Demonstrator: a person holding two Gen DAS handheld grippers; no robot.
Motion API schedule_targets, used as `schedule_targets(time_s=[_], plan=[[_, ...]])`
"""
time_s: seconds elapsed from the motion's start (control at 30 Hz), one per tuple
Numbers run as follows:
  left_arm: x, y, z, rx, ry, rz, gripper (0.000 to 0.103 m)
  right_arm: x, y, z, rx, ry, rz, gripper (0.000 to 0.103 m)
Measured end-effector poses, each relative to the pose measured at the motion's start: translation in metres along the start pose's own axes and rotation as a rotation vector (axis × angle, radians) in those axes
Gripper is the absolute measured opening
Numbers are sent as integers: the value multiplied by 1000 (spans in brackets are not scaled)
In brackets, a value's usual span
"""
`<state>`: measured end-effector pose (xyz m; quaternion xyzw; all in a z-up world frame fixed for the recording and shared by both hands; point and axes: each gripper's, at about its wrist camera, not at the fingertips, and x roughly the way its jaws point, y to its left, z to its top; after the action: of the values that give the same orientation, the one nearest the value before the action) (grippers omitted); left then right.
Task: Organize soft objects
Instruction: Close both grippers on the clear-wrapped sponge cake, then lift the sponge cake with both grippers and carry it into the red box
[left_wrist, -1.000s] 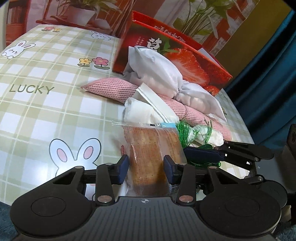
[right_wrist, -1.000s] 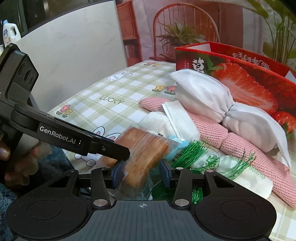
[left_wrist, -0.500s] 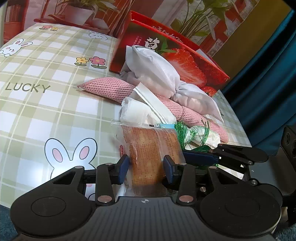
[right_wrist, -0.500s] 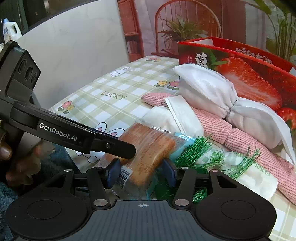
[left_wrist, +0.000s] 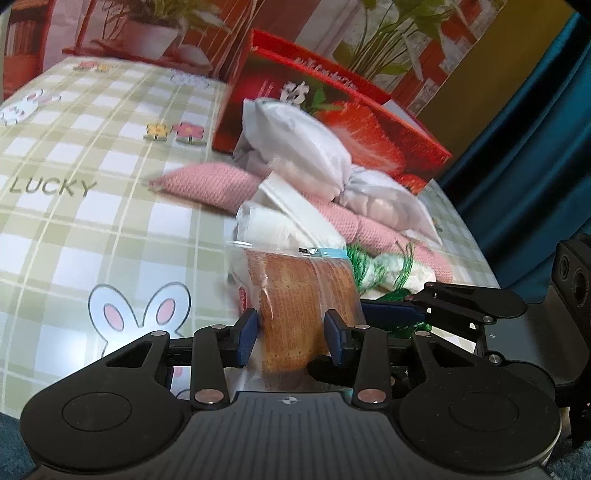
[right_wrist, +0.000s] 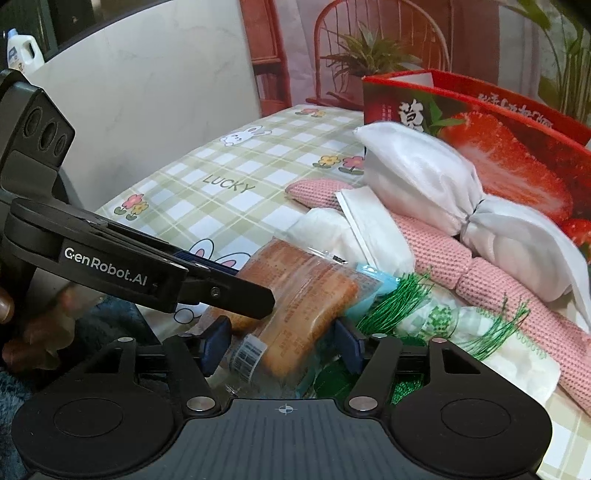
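One bread packet (left_wrist: 303, 295) pinched in left gripper (left_wrist: 291, 330); right gripper (right_wrist: 282, 341) just widened around it, pads apart; behind packet, one pink cushion (left_wrist: 218, 181), one strawberry box (left_wrist: 369, 122).

"LUCKY" on tablecloth (left_wrist: 48, 187); "GenRobot.AI" on left gripper (right_wrist: 273, 301)

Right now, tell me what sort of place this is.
Probably a room in a home, staged for recording. A table with a bunny-and-flower checked cloth holds soft household items, a detergent bottle stands in the far corner, and a printed backdrop of a chair and potted plants hangs behind.
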<state>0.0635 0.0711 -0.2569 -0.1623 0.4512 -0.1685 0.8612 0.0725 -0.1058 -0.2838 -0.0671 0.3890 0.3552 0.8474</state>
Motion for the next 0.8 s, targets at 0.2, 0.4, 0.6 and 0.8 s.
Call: schedule_targets(time_s=[0.2, 0.4, 0.6, 0.8], plan=[[-14, -8, 9, 38, -70, -16, 41, -14, -3, 4, 4, -63, -21, 46], [-29, -19, 35, 75, -139, -48, 41, -35, -6, 19, -38, -152, -50, 46], [-43, -41, 79, 112, -206, -84, 41, -57, -18, 49, -68, -247, -89, 46], [-41, -65, 128, 182, -253, -91, 41, -71, -49, 86, -59, -323, -105, 46]])
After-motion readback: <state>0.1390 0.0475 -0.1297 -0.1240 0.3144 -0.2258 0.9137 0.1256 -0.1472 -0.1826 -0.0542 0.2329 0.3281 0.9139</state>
